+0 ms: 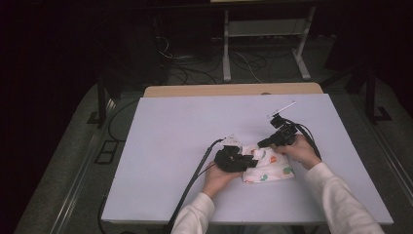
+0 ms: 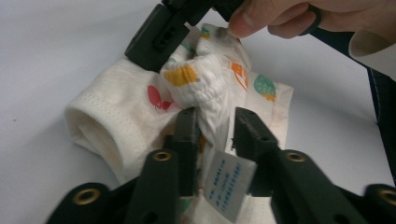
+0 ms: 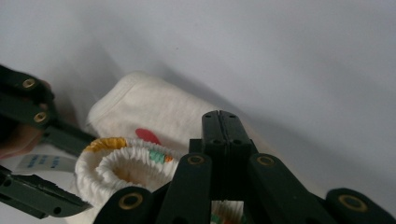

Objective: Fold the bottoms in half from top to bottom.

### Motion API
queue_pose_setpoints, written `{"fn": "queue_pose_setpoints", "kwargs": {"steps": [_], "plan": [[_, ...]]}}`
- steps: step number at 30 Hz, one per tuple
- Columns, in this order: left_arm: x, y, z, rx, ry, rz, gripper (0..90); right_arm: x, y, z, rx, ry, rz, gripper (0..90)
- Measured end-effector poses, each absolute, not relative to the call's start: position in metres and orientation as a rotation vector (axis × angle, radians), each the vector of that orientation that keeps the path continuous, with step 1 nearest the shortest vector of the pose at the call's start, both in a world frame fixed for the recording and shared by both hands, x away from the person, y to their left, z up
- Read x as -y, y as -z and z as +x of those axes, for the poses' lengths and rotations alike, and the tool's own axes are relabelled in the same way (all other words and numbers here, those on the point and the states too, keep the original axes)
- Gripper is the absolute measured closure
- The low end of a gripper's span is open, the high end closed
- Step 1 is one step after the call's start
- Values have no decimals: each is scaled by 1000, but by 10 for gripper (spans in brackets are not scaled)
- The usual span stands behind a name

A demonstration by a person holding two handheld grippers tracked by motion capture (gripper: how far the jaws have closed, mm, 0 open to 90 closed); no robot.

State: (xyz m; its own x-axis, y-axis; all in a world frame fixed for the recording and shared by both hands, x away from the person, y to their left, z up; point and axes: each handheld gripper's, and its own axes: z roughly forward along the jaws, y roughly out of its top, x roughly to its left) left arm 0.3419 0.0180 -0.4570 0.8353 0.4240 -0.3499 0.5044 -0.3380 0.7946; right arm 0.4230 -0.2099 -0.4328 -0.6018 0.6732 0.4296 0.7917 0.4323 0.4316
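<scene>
A small white garment (image 1: 270,168) printed with coloured shapes lies crumpled on the white table (image 1: 195,122), near its front. My left gripper (image 1: 248,158) lies low at the garment's left side. In the left gripper view its jaws (image 2: 215,126) stand slightly apart around a raised fold of the cloth (image 2: 212,100), and a sewn-in label (image 2: 229,182) hangs between them. My right gripper (image 1: 262,143) reaches in from the right. Its jaws (image 3: 219,119) are pressed together, with the gathered elastic waistband (image 3: 121,165) running under them and cloth showing at their base.
The person's sleeved forearms come in from the bottom edge, and black cables (image 1: 195,175) trail off the table's front. Beyond the far edge are a wooden strip (image 1: 234,89), floor cables and a metal frame (image 1: 226,53). White tabletop surrounds the garment.
</scene>
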Motion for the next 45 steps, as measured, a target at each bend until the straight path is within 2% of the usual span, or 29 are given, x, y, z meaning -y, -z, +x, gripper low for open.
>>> {"fn": "queue_pose_setpoints", "kwargs": {"steps": [13,22,35,45], "plan": [[-33,445,336,-704,-20,1860,378,221,423,404,2432,935,-1263,884],[-45,442,345,-816,-31,1820,252,230,411,377,2440,1017,-1226,881],[-45,443,347,-859,-13,1809,204,236,425,332,2470,1052,-1066,832],[-43,441,353,-867,-8,1822,156,239,442,324,2552,1106,-1002,830]]}}
